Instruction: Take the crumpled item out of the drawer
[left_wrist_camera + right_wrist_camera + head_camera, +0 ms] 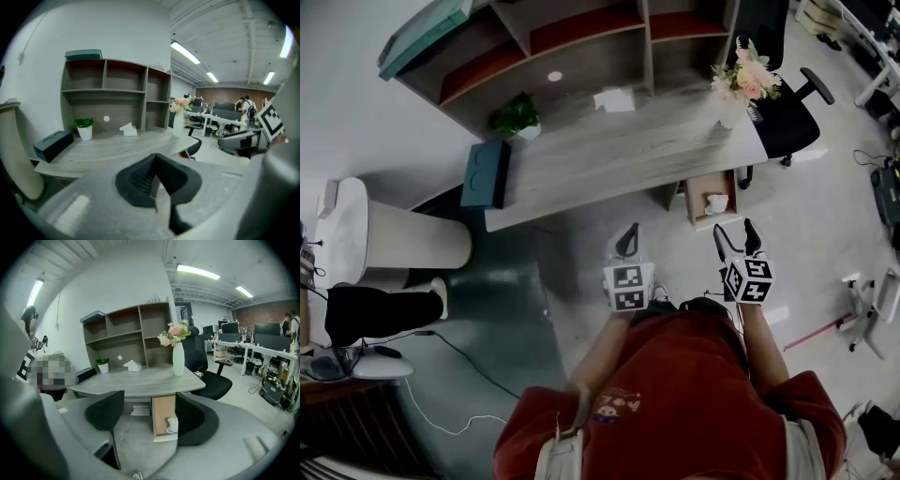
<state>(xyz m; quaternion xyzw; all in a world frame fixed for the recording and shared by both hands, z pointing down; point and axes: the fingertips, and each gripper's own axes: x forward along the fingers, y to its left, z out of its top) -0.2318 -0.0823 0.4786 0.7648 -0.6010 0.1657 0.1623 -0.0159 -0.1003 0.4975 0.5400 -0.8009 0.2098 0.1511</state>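
The crumpled item [717, 202], white and small, lies in the open drawer [703, 187] that stands pulled out from under the right end of the grey table [609, 155]. In the head view the drawer is ahead of the right gripper [736, 234], with bare floor between them, so nothing touches the item. The right gripper's fingers [105, 412] are spread wide with nothing held. In the right gripper view the crumpled item [172, 424] shows through the gap between them, close against the inner edge of the right-hand finger and farther off than the fingertips, resting at the front of the drawer [163, 411]. The left gripper [628, 240] hangs beside the right one, a little farther from the drawer. In the left gripper view its fingers [140, 180] are pressed together with nothing between them, and they face the table [117, 146] rather than the drawer. On the table stand a white vase of flowers [178, 357] near the drawer end and a potted plant [517, 116] toward the other end, in front of a shelf unit [581, 37]. A black office chair [789, 117] sits past the table's right end.
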